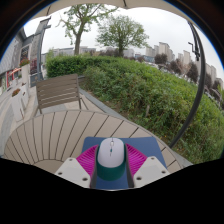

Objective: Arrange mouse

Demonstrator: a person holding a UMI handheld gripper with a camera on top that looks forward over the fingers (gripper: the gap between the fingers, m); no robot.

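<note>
Slatted wooden desk [55, 135] outdoors; blue mouse mat [145, 148] lies flat on it, white-and-green mouse [111, 157] resting on mat's centre.

Soft, even daylight under a pale overcast sky [150, 25], which is nearly blown out to white. Shadows are faint and diffuse; the slatted desk [55, 135] shows no hard edges of shade. Strong fisheye distortion bends the hedge [150, 95] and buildings [160, 50] outward. The far trees [122, 32] look slightly soft.
</note>
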